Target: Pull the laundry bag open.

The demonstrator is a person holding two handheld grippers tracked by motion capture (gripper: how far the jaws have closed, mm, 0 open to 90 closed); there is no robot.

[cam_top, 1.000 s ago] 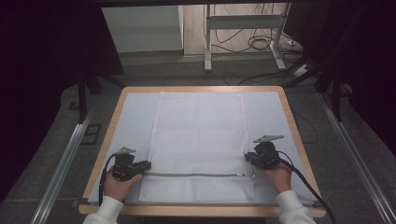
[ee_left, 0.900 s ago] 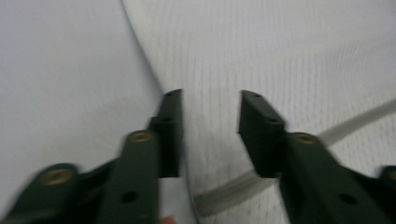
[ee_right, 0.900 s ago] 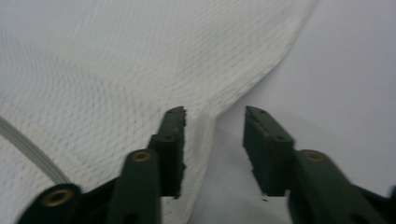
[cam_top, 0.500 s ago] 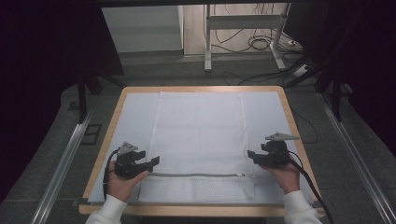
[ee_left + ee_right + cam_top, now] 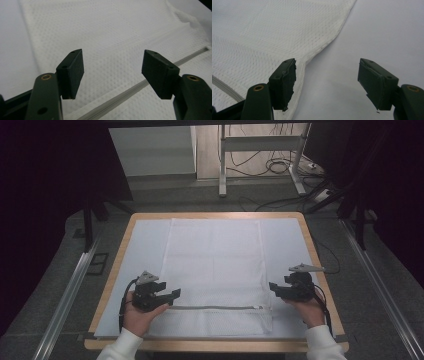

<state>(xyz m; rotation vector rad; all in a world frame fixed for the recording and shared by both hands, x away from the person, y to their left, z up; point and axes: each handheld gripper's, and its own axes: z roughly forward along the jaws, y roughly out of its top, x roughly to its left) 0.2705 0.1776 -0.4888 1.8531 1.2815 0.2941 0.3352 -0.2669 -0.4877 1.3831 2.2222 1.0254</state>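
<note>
Now the left hand-held gripper (image 5: 172,295) is held with its jaws wide apart, having just been opening, and nothing is gripped between them; the right hand-held gripper (image 5: 273,289) likewise has just been opening, and its jaws are spread with nothing pinched. A white mesh laundry bag (image 5: 215,270) is laid flat at the middle of the desk (image 5: 114,270), on a pale sheet (image 5: 145,245), its grey zipper (image 5: 215,308) running across near the six o'clock edge. In the high view the left hand-held gripper is seen at about eight o'clock of the bag, by the zipper's end, and the right one at about four o'clock, just off the bag's side edge. The mesh weave and the zipper (image 5: 140,86) passing under the open jaws are made out in the left gripper view; the bag's hemmed edge (image 5: 322,47) against the bare sheet is revealed in the right gripper view. Whether the pads graze the fabric cannot be told.
</note>
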